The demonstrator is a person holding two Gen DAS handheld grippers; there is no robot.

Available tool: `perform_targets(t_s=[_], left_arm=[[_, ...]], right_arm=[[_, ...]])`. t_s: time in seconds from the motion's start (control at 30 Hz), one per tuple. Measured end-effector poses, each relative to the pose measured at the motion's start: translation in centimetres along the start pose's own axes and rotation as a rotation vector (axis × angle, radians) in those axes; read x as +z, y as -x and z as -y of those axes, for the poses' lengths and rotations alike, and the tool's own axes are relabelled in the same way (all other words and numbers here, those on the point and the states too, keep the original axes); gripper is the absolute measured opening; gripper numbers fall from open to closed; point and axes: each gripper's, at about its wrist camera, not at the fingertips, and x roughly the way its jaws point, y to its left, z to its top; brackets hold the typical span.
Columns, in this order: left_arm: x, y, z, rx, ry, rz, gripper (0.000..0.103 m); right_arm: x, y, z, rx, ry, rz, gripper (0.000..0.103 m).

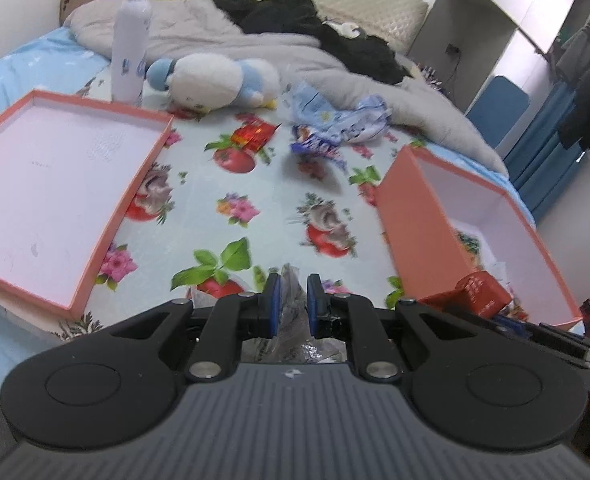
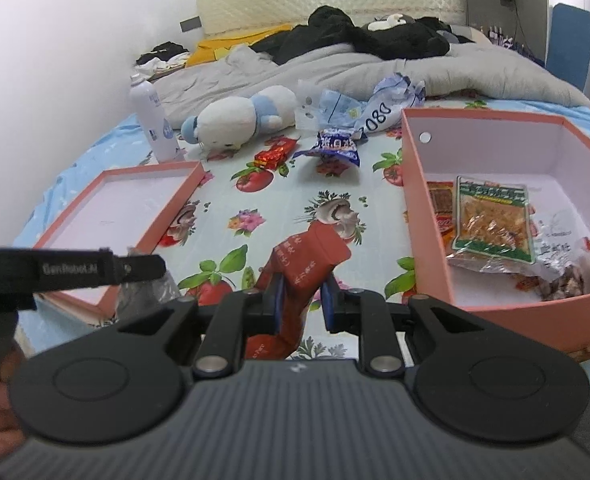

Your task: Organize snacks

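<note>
Left wrist view: the left hand-held gripper (image 1: 293,300) pinches a clear crinkly packet (image 1: 291,320) between its pads, above the flowered bed sheet (image 1: 255,184).

Right wrist view: the right hand-held gripper (image 2: 304,300) clamps a red snack pouch (image 2: 301,268), left of the pink box (image 2: 427,240). A wrapper (image 2: 383,114) farther back reads "2080".

The right tongs (image 2: 303,300) grip a red snack packet (image 2: 301,264) beside the pink box (image 2: 427,216).
</note>
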Motion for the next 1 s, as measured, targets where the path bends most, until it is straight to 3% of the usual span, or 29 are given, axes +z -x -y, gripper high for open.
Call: perform_targets(t_s=[0.43,0.77,1.0], left_arm=[[1.9,4.2,5.6,-0.064,-0.039,0.077,0.015],[2.7,6.0,10.1,-0.180,-0.086,0.089,0.015],[3.2,4.8,13.9,-0.266,-0.097,0.059,0.015]], right_arm=[[1.7,6.2,2.6,-0.029,-0.008,0.084,0.022],[1.8,10.7,5.4,-0.070,-0.045,0.122,0.022],[1.9,12.9,8.4,-0.142,-0.086,0.142,0.022]])
